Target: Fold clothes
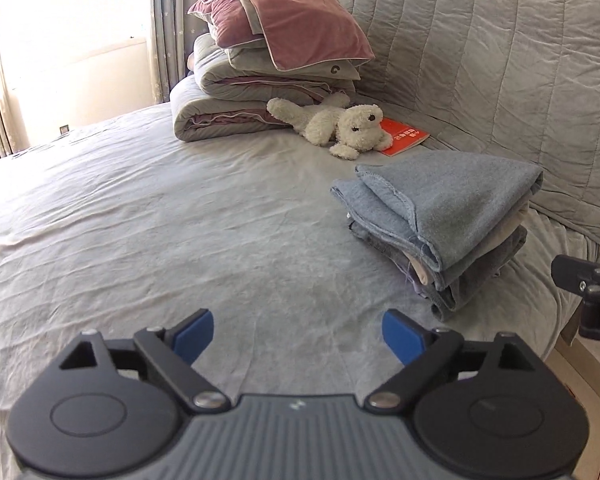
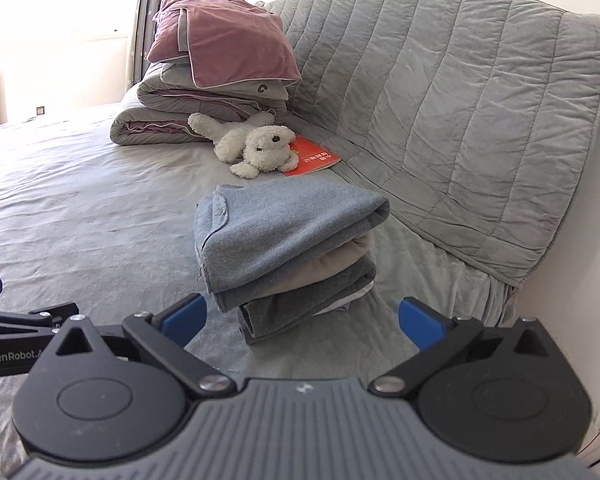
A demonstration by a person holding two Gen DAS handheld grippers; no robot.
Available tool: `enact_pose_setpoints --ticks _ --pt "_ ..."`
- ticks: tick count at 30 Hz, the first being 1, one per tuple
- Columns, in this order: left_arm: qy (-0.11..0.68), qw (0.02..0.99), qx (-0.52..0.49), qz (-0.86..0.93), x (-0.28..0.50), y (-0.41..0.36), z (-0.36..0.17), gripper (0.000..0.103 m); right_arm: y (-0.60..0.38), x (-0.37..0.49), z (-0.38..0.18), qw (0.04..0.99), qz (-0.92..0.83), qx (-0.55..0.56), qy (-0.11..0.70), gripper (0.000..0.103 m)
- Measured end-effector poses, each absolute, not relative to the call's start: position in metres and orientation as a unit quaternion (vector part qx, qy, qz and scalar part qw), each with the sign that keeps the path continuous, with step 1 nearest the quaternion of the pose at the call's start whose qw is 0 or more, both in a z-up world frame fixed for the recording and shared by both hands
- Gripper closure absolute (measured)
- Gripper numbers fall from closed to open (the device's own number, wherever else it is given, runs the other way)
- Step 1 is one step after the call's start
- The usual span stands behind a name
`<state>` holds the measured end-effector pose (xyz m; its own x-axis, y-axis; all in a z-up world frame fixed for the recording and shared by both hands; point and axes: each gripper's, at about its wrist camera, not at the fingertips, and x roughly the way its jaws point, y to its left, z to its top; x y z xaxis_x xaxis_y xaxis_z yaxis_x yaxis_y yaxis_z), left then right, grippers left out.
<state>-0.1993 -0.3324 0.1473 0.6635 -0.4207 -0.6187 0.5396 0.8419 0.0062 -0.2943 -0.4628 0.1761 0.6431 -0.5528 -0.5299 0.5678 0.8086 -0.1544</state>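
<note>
A stack of folded clothes [image 1: 444, 224] lies on the grey bed sheet [image 1: 180, 220], with a blue piece on top, a beige one under it and dark grey ones at the bottom. In the right wrist view the same stack of clothes [image 2: 288, 256] sits just beyond my right gripper [image 2: 302, 320]. That gripper is open, its blue pads wide apart and touching nothing. My left gripper [image 1: 298, 336] is also open and empty, hovering over bare sheet to the left of the stack. Part of the right gripper [image 1: 592, 296] shows at the left wrist view's right edge.
A pile of folded grey and mauve bedding with a pillow [image 1: 276, 60] stands at the bed's far side. A white plush dog [image 1: 336, 124] lies on a red booklet [image 1: 406, 136]. A quilted grey cover [image 2: 460, 100] drapes the headboard. The bed edge and floor [image 1: 580, 380] are at right.
</note>
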Motion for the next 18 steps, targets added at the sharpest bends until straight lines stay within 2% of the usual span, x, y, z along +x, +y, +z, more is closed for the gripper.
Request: enact_pose_setpoints --ticks 9,18 --pt "0.304 0.912 0.086 -0.261 -0.21 -0.306 0.149 0.001 -0.441 -0.307 0.172 0.896 -0.342 0.026 0.284 0.0" --pt "0.286 0.915 0.075 -0.275 -0.221 -0.293 0.149 0.001 -0.422 -0.316 0.168 0.891 -0.362 0.022 0.273 0.0"
